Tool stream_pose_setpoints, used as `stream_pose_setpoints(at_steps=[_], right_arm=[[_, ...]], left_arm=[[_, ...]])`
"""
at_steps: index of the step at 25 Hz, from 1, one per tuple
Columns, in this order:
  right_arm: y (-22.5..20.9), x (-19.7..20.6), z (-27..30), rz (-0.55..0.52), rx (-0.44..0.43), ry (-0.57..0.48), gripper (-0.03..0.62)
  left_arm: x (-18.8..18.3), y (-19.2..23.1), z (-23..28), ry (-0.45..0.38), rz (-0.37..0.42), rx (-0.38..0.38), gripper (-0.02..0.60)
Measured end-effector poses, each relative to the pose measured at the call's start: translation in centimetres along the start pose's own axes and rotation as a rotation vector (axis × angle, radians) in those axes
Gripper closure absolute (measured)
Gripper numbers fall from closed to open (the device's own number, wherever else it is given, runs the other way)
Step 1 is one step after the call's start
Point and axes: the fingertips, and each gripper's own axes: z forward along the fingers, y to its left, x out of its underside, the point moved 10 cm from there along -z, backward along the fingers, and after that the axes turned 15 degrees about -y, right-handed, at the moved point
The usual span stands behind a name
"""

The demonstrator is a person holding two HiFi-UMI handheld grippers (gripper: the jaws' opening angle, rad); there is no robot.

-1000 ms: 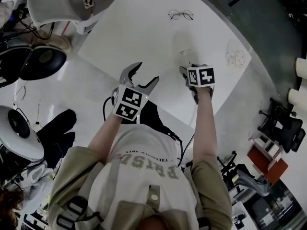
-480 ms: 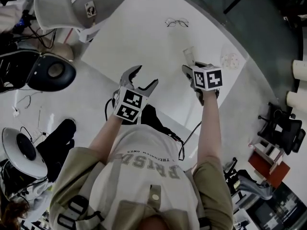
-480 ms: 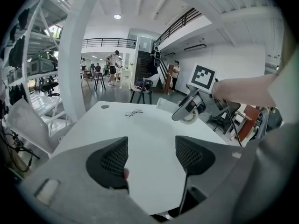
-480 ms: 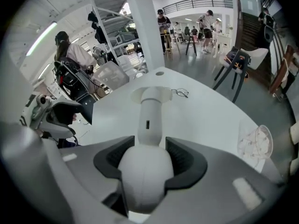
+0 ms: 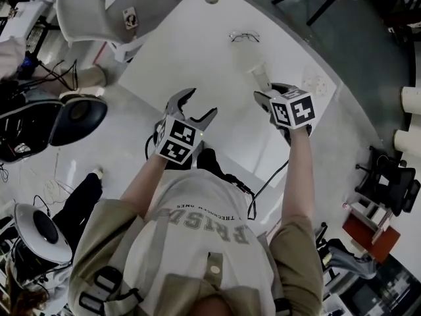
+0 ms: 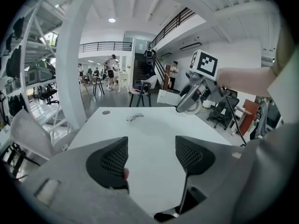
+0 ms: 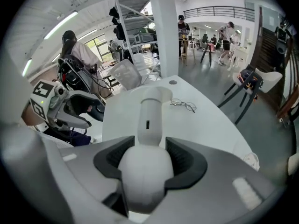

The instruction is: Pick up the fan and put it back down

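A white fan (image 7: pixel 150 120) with a round head, a straight stem and a round foot is clamped at its head between the jaws of my right gripper (image 7: pixel 150 155). In the head view the fan (image 5: pixel 255 68) sticks out ahead of the right gripper (image 5: pixel 271 96), held clear above the white table (image 5: pixel 191 51). My left gripper (image 5: pixel 199 105) hovers over the table's near edge to the left, jaws wide open. Nothing lies between its mesh pads (image 6: pixel 114 160); only bare table shows there. The right gripper (image 6: pixel 196 85) appears raised at the upper right of the left gripper view.
A pair of glasses (image 5: pixel 245 37) lies at the far side of the table, beyond the fan. A small round white disc (image 5: pixel 317 84) sits near the table's right edge. A white chair (image 5: pixel 92 12) stands at the far left; chairs and cables cover the floor around.
My right gripper has risen with the fan in it and rolled a little. The left gripper has lifted slightly and stays open.
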Motion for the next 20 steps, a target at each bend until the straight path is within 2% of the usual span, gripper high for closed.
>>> stream_pose_setpoints(at_steps=[3, 12, 16, 20], right_arm=[[0.3, -0.5, -0.3, -0.041, -0.029, 0.021, 0.387], [1.4, -2.3, -0.6, -0.168, -0.147, 0.115, 0.387], [1.6, -2.7, -1.0, -0.191, -0.189, 0.144, 0.387], [1.6, -2.5, -0.6, -0.209, -0.242, 0.175, 0.387]], left_arm=[[-1.4, 0.8, 0.6, 0.01, 0.074, 0.049, 0.255], [-10.6, 1.8, 5.6, 0.002, 0.422, 0.328, 0.255], [-13.0, -0.1, 7.9, 0.055, 0.584, 0.502, 0.253], [-13.1, -1.8, 10.0, 0.16, 0.714, 0.673, 0.253]])
